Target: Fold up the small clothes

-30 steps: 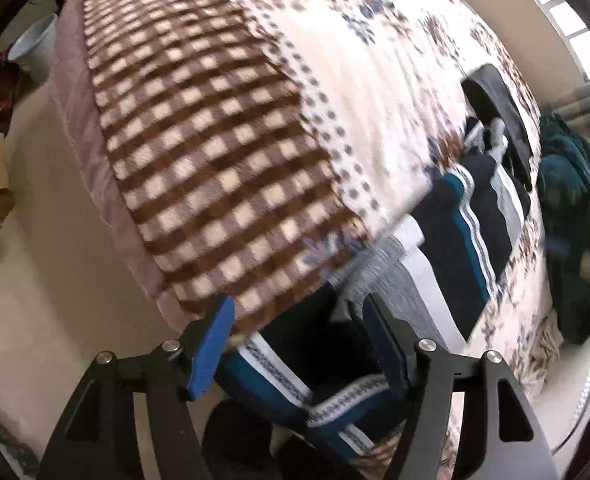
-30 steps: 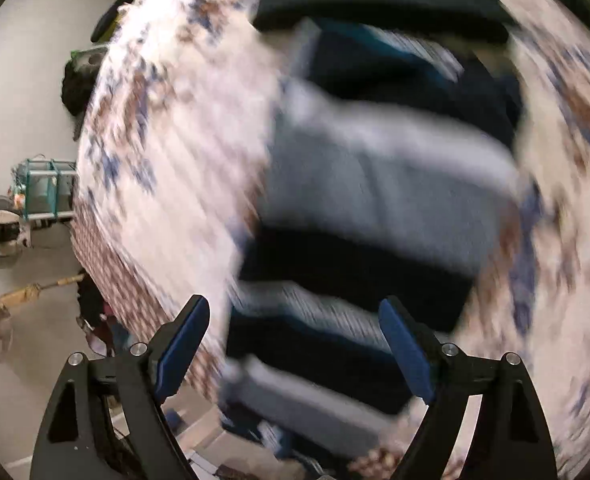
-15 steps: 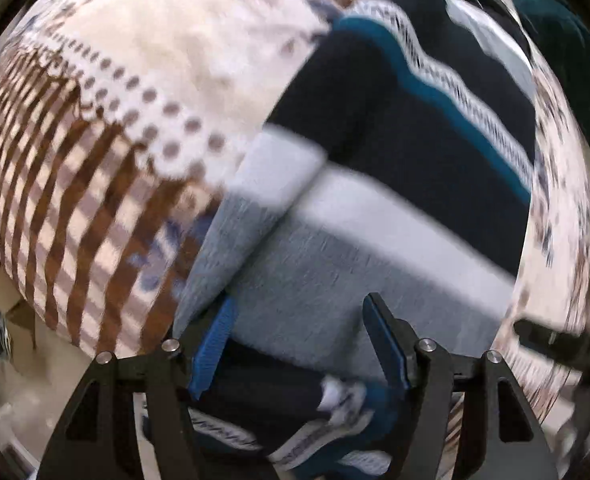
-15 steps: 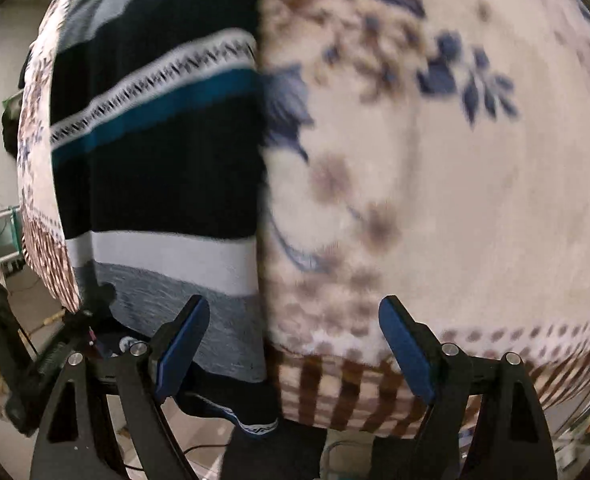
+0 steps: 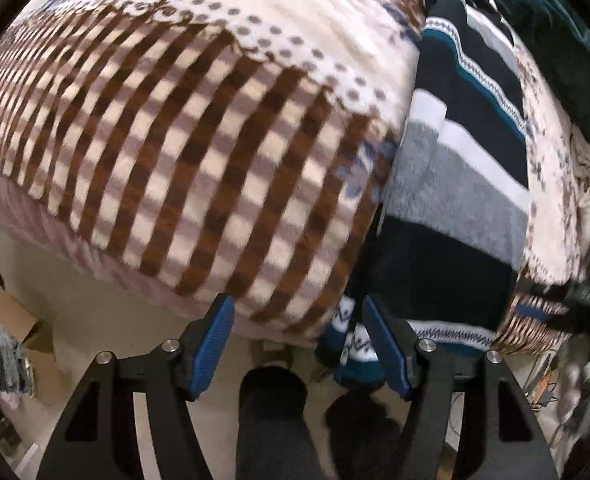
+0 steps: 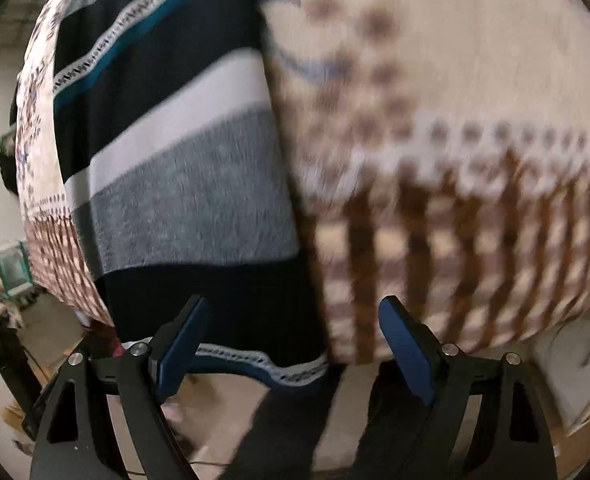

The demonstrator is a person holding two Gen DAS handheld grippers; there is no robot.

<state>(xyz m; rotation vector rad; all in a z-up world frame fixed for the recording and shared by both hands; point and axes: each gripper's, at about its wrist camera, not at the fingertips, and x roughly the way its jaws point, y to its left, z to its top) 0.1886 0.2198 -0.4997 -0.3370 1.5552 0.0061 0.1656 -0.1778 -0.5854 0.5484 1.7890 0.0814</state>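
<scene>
Striped sweater [image 5: 455, 184] lies lengthwise on the blanket-covered bed [image 5: 175, 140], hem draped over the near edge, probably for easy pickup. Left gripper [image 5: 297, 344] and right gripper [image 6: 291, 344] hover there, both released, holding nothing, likely lining up on the 2 hem corners.

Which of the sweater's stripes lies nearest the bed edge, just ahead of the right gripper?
The wide navy band above the patterned hem, closest to the right gripper. The grey band and white stripe lie farther up the sweater.

Both grippers point steeply downward: left gripper [image 5: 299, 344] parted and empty, right gripper [image 6: 291, 350] apparently wider, though blurred.
</scene>
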